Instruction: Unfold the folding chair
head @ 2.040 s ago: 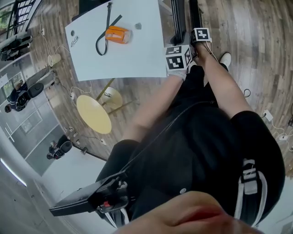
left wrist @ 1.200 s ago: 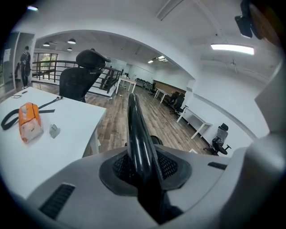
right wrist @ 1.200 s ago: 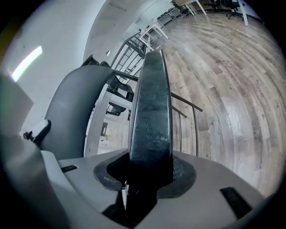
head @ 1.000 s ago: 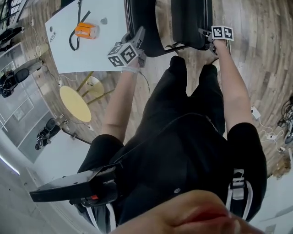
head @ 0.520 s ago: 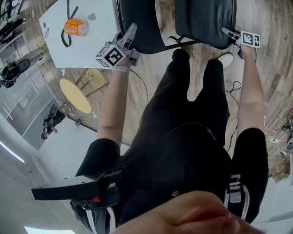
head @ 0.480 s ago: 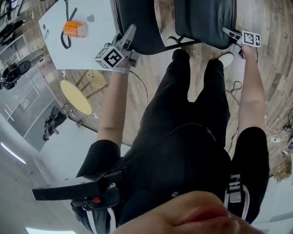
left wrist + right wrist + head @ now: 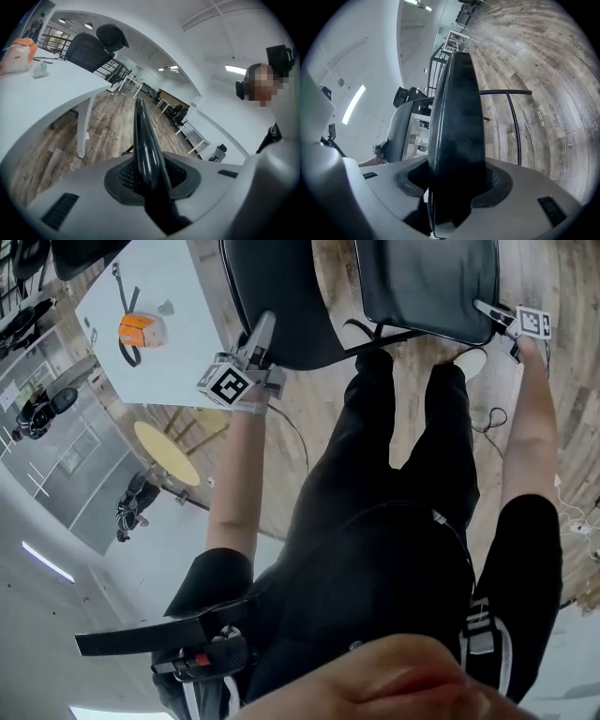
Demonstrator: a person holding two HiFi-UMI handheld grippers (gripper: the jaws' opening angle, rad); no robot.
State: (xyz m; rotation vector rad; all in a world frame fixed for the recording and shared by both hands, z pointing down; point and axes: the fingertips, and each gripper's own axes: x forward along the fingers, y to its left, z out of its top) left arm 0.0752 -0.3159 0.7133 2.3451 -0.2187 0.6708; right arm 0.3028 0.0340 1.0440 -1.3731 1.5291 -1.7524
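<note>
Head view: the folding chair point(image 7: 281, 296) is seen at twelve o'clock.

Left gripper view: the backrest point(image 7: 143, 136) is clamped at its thin edge by the left gripper point(image 7: 147, 173).

Right gripper view: the seat point(image 7: 454, 122) is pinched by the right gripper point(image 7: 457, 185), whose jaws have just been widening. The floor lettering point(image 7: 547, 116) is too small to be read.

— The chair point(image 7: 277, 296) is black all over, and so are the trousers point(image 7: 394, 484). The table point(image 7: 178, 343)?
— White; the pouch point(image 7: 136, 329) is orange. The stool point(image 7: 167, 454) is pale yellow, the floor point(image 7: 328, 399) grey-brown wood grain, the left cube point(image 7: 225, 383) black-and-white squares.
</note>
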